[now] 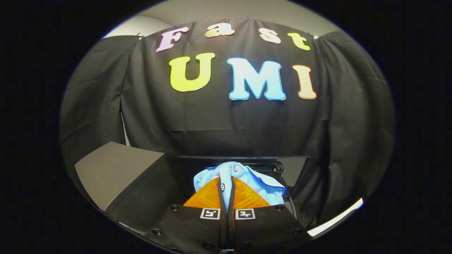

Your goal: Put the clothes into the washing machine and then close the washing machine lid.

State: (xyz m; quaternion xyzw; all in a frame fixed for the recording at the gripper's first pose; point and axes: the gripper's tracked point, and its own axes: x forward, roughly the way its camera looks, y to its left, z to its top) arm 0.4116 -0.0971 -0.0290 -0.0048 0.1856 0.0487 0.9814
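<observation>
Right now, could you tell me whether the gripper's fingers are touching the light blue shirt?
Touching. In the gripper view, both orange fingers press together on a fold of the light blue shirt, which bunches just ahead of the gripper.

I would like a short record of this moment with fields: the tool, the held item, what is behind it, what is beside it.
tool: tool, orange fingers nearly together, shut on the shirt
held item: light blue shirt with buttons, bunched between and beyond the fingers
behind it: dark raised panel, perhaps the open washing machine lid; cannot confirm
beside it: grey-topped box, apart from the shirt
</observation>
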